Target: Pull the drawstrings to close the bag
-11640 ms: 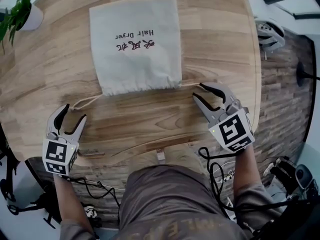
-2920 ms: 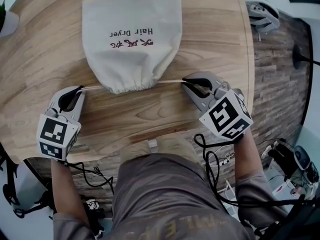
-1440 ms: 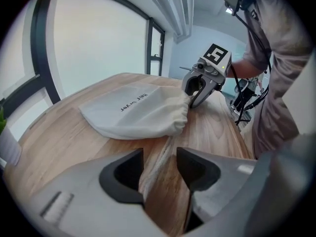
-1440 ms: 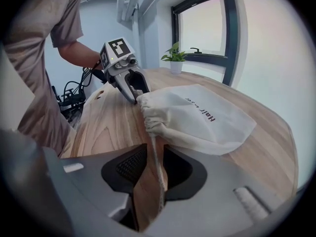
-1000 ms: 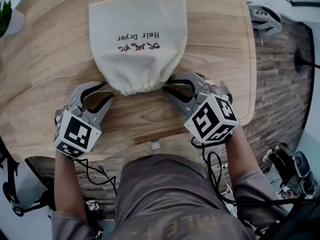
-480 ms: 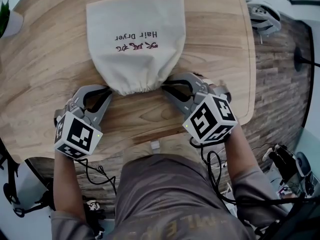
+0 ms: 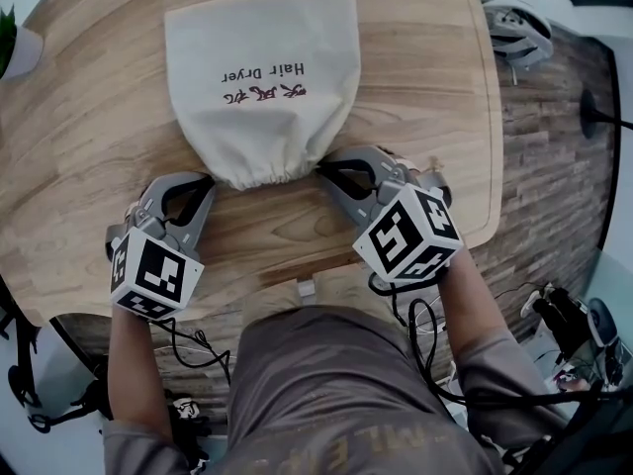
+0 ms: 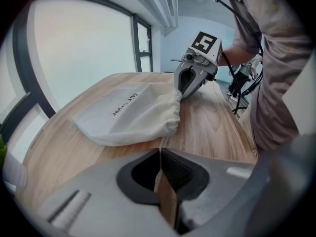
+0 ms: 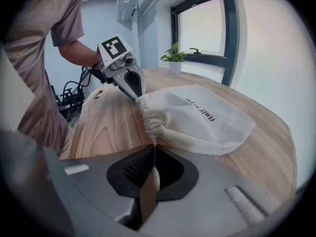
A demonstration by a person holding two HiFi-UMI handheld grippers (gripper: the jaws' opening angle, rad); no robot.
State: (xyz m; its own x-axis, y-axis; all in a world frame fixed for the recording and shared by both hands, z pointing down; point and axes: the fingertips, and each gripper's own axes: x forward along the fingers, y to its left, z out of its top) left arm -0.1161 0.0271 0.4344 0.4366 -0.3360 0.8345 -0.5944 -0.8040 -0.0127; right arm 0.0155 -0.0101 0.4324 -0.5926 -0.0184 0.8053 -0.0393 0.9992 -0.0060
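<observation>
Nearest, the person (image 7: 326, 394) stands against the near edge of the wooden table (image 7: 425, 97), with both forearms reaching over that edge.

The left gripper (image 8: 160, 149) is just inside the near edge, toward its left end, and points down and inward at the bag's mouth. Its jaws are pressed together, pinching the left drawstring (image 8: 160, 158). The thin pale cord runs up out of the closed tips toward the cloth.

The right gripper (image 9: 154, 144) sits opposite it near the middle of the near edge, also angled down at the mouth. Its jaws have just been closing and now meet on the right drawstring (image 9: 154, 154). That cord leads straight from the tips to the puckered corner of the bag.

Between the two gripper tips, close on either side, lies the gathered mouth (image 7: 259, 174). It is drawn into tight folds and faces the near edge.

Beyond it the bag (image 7: 262, 77) lies flat on the table and widens toward the far edge, where its bottom hem runs straight. The words "Hair Dryer" and a line of red characters are printed across its middle.

Farthest off, a potted plant (image 9: 174, 58) stands at the far left corner of the table, beside the window.
</observation>
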